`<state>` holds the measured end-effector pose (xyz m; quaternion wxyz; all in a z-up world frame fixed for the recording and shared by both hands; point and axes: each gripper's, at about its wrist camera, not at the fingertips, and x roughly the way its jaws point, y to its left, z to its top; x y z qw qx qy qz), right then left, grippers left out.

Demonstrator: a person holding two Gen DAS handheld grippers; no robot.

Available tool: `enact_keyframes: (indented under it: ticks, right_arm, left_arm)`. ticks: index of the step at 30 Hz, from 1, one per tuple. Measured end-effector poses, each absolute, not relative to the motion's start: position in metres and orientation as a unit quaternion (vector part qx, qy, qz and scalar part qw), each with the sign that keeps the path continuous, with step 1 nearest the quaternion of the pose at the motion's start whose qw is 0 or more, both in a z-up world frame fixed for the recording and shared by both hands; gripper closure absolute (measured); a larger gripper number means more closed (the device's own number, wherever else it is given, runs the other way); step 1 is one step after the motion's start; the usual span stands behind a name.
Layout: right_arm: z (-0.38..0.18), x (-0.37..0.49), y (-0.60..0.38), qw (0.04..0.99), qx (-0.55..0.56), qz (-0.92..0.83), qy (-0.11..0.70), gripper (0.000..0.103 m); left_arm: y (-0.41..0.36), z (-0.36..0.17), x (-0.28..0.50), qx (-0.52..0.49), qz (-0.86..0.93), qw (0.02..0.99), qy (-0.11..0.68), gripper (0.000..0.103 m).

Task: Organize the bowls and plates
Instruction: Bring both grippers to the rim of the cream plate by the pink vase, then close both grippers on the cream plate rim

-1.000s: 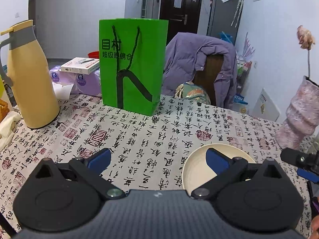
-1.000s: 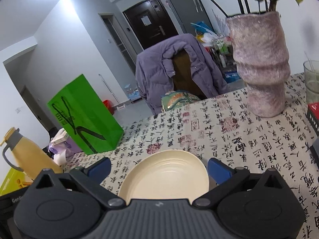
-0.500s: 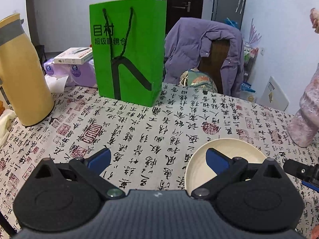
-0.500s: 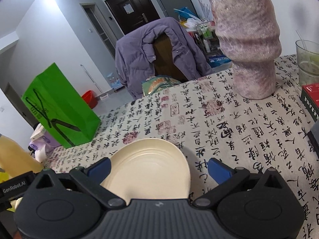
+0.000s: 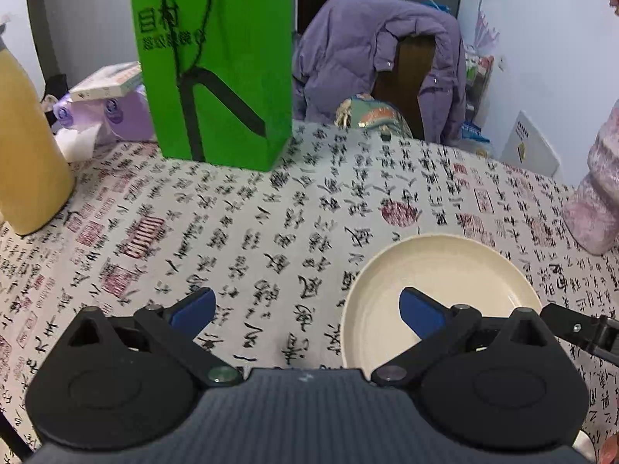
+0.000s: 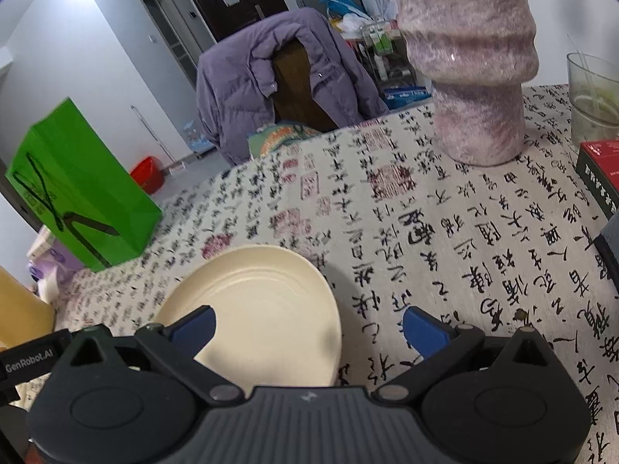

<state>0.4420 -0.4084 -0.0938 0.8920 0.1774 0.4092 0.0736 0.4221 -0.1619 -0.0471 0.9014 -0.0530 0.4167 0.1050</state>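
Note:
A cream round plate (image 5: 445, 282) lies flat on the calligraphy-print tablecloth, low and right in the left wrist view; the same plate (image 6: 267, 305) shows low and centre-left in the right wrist view. My left gripper (image 5: 307, 311) is open, its right finger over the plate's near part and its left finger over bare cloth. My right gripper (image 6: 307, 326) is open too, its left finger over the plate's near edge and its right finger over cloth. Neither holds anything. No bowl is in view.
A green paper bag (image 5: 216, 62) stands at the table's far side, a yellow jug (image 5: 27, 147) at the left. A pink vase (image 6: 472, 58), a glass (image 6: 592, 96) and a red box (image 6: 599, 170) stand on the right. A chair with a purple jacket (image 5: 383, 62) is behind the table.
Both grippers have tilted down and come closer to the table and plate; the plate looks larger and has not moved. Both stay open.

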Motion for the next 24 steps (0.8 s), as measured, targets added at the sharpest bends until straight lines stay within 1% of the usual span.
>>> enact_keyframes:
  ticks: [5, 11, 14, 16, 19, 23, 24]
  right_arm:
    - [-0.103, 0.447, -0.405, 0.888, 0.169, 0.068, 0.422, 0.000]
    - [-0.112, 0.451, -0.404, 0.883, 0.167, 0.064, 0.434, 0.003]
    - [-0.116, 0.453, -0.404, 0.880, 0.168, 0.063, 0.439, 0.006]
    - [-0.118, 0.454, -0.404, 0.879, 0.169, 0.062, 0.442, 0.008]
    - [-0.123, 0.457, -0.402, 0.875, 0.170, 0.061, 0.448, 0.012]
    - [-0.126, 0.458, -0.399, 0.876, 0.164, 0.060, 0.450, 0.013]
    - [-0.126, 0.458, -0.398, 0.876, 0.162, 0.059, 0.450, 0.013]
  left_arm:
    - [-0.169, -0.058, 0.430, -0.046, 0.106, 0.896, 0.428, 0.000]
    - [-0.174, -0.072, 0.443, -0.037, 0.111, 0.888, 0.445, 0.000]
    - [-0.176, -0.081, 0.449, -0.038, 0.107, 0.881, 0.459, 0.003]
    - [-0.176, -0.087, 0.452, -0.037, 0.106, 0.877, 0.467, 0.008]
    - [-0.176, -0.093, 0.456, -0.037, 0.107, 0.872, 0.476, 0.009]
    - [-0.176, -0.099, 0.460, -0.038, 0.099, 0.865, 0.490, 0.015]
    - [-0.177, -0.101, 0.461, -0.037, 0.097, 0.864, 0.493, 0.019]
